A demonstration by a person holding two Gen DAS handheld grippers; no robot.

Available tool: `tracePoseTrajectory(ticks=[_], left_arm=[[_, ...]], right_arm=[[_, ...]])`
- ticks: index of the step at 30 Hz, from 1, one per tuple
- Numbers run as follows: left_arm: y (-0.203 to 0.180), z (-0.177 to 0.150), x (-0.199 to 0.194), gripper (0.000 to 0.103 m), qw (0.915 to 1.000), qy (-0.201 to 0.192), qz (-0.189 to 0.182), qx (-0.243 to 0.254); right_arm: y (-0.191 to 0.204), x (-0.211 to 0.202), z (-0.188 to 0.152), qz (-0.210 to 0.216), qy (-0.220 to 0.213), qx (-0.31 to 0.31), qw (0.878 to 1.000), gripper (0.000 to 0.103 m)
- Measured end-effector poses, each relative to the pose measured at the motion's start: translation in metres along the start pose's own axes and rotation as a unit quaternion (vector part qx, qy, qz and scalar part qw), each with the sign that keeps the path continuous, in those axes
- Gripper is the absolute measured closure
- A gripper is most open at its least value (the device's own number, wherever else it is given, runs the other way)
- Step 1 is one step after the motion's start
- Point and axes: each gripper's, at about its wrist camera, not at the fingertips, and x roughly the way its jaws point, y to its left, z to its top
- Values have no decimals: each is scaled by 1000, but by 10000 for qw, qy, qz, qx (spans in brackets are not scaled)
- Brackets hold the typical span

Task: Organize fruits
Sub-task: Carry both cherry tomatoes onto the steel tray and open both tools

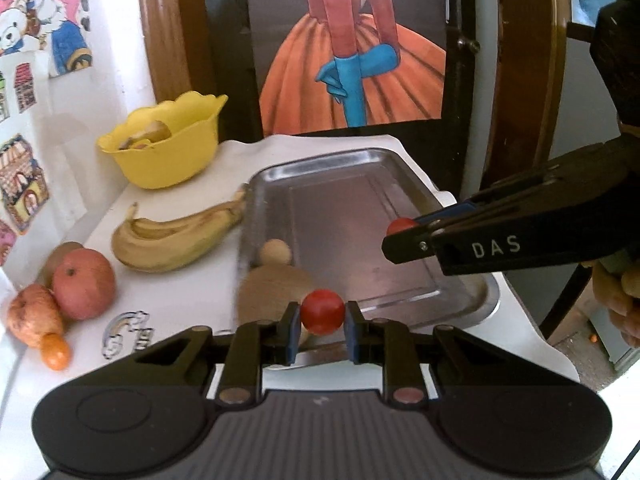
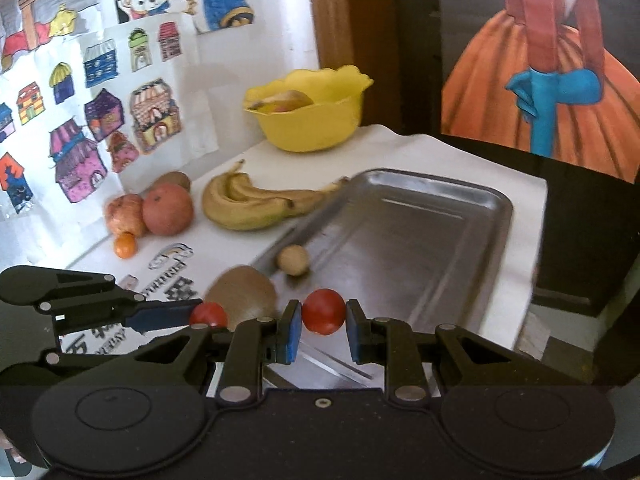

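Fruits lie in three places: on the white table (image 1: 176, 304), in the steel tray (image 1: 404, 168), and between the jaws of both grippers. The left gripper (image 1: 322, 322) is clamped on a small red tomato (image 1: 322, 311), its blue pads pressing the tomato's two sides, held above the tray's near left corner. The right gripper (image 2: 323, 322) grips a second red tomato (image 2: 323, 311) the same way, above the tray's near edge; in the left view it reaches in from the right over the tray's right rim, the tomato showing at its tip. In the right view the left gripper comes in from the left, just beside the right one. Inside the tray, near its left rim, sits a small round tan fruit (image 2: 294, 259). A brown kiwi (image 2: 242, 294) lies at the tray's near left corner, just behind the left gripper's tomato; whether it is in the tray or beside it I cannot tell. Left of the tray on the table lie the bananas (image 1: 176, 236), their stem end touching the tray's left rim. Further left are an apple (image 1: 83, 282), another kiwi (image 1: 60, 256) behind it, a pear (image 1: 34, 314) touching the apple, and a small orange fruit (image 1: 56, 350) at the pear's near end. A yellow bowl (image 1: 168, 156) with fruit in it stands at the table's far edge, behind the bananas.
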Motion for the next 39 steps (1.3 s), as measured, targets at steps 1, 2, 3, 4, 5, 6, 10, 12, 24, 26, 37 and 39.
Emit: tracePoseTrajectory(ticks=[1,2,3,4,5,6,10,12,24,26,37,39], left_arm=[[-3,0,2,78,10000,24,-3,0],[-6,0,5,78,10000,47,0,4],[-9,0,7,78,10000,61,7,5],[-11,1,8,78,10000,69,11,-4],[-13,1,10,78,10000,84,16,-13],[-14,2,12,78,9999,96,28,-18],[-19,3,18,78,9998,152,90,-46],[-19,3,22,78,9997,197,128,-65],[-21,1,31,78,9989,335,263,-210],[-21,1,31,78,9988,335,282,-223],[-21,1,31,78,9985,327,338,-278],[-21,0,30,78,9985,319,347,-293]], right_arm=[[-2,0,-1,0,11,4,10000,78],[-5,1,-3,9,26,12,10000,78],[-7,2,-3,23,37,19,10000,78],[-9,3,-4,43,51,20,10000,78],[-11,5,-4,67,62,15,10000,78],[-12,6,-5,95,73,5,9999,78],[-18,12,-4,177,109,-45,9998,78],[-20,17,-3,216,139,-58,9997,78],[-27,38,0,371,258,-170,9988,78],[-27,38,0,379,268,-173,9988,78],[-28,38,-1,363,261,-168,9989,78],[-28,37,-2,356,258,-170,9989,78]])
